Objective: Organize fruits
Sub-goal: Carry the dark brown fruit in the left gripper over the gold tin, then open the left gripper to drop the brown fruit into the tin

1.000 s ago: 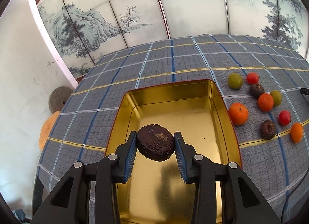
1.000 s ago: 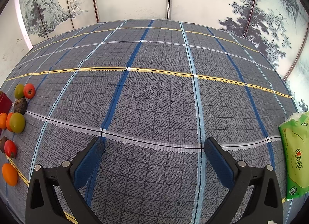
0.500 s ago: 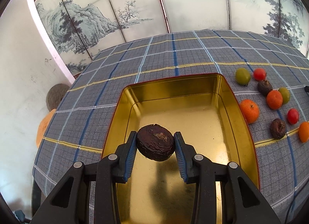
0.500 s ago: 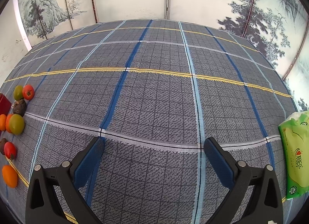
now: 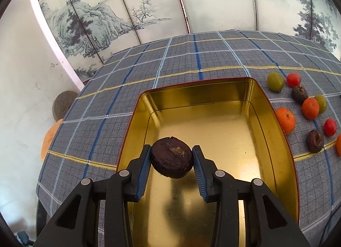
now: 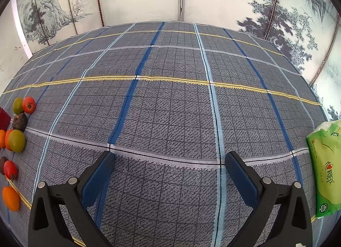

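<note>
My left gripper [image 5: 171,157] is shut on a dark brown wrinkled fruit [image 5: 171,159] and holds it above the near half of an empty gold tin tray [image 5: 264,106] with a red rim. Several loose fruits lie on the cloth right of the tray: an orange [image 5: 286,119], a green fruit [image 5: 275,81], a red one [image 5: 293,79] and a brown one [image 5: 315,140]. My right gripper [image 6: 169,161] is open and empty above bare checked cloth. The same fruits show at its far left, among them a green one [image 6: 16,140].
A green tissue pack [image 6: 325,168] lies at the table's right edge. A painted folding screen [image 5: 149,6] stands behind the table. The table's left edge [image 5: 64,119] drops to the floor, where a round brown object [image 5: 62,104] lies.
My left gripper with the brown fruit has moved forward and slightly right over the tray; the loose fruits have shifted right in its view. The right gripper has barely moved.
</note>
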`<state>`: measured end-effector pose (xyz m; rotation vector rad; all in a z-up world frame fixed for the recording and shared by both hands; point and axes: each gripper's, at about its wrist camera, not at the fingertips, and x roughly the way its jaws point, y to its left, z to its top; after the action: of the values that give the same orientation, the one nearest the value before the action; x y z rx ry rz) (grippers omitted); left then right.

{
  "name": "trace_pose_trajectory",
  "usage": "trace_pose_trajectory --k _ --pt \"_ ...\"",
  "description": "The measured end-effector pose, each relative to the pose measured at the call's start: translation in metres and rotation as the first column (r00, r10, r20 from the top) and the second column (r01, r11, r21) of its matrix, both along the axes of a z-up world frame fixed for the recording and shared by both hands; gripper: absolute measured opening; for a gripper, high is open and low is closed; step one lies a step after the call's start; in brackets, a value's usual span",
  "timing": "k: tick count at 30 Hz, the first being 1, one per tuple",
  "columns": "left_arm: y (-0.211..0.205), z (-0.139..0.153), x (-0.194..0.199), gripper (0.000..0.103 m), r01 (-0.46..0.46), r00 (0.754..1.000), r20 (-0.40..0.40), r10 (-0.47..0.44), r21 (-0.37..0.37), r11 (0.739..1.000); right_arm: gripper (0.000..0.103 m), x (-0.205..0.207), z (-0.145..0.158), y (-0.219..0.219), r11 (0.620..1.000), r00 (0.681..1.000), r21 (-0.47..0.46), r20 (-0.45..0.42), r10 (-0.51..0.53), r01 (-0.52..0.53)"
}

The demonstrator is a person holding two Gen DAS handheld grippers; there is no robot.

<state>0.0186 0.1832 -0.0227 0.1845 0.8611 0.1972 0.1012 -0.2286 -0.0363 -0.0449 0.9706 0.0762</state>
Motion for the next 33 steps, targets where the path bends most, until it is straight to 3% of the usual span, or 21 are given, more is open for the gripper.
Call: trace_pose_trajectory --k 6,16,23,30,33 --pt "0.002 0.008 -0.005 0.061 -0.022 0.999 0.03 0.022 0.018 1.0 0.103 0.001 0.0 0.001 1.0 1.0 0.005 -0.003 -0.008 0.008" --pt "-0.012 0.033 -0.032 0.071 -0.038 0.997 0.067 0.038 0.008 0.999 0.103 0.001 0.0 -0.002 1.0 1.0 -0.007 -0.018 -0.024 0.024" --pt "-0.029 0.051 -0.059 0.075 -0.044 0.995 0.093 0.044 -0.01 0.999 0.103 -0.01 0.001 0.002 0.996 0.998 -0.07 -0.032 -0.06 0.058" --pt "-0.046 0.054 -0.083 0.077 -0.036 0.996 0.074 0.042 -0.081 0.996 0.103 -0.037 0.004 0.012 1.0 0.999 -0.025 -0.035 -0.007 0.006" --pt "-0.057 0.053 -0.091 0.078 -0.023 0.998 0.062 0.029 -0.096 0.995 0.103 -0.064 0.012 0.018 0.997 0.999 0.066 0.019 0.042 -0.043"
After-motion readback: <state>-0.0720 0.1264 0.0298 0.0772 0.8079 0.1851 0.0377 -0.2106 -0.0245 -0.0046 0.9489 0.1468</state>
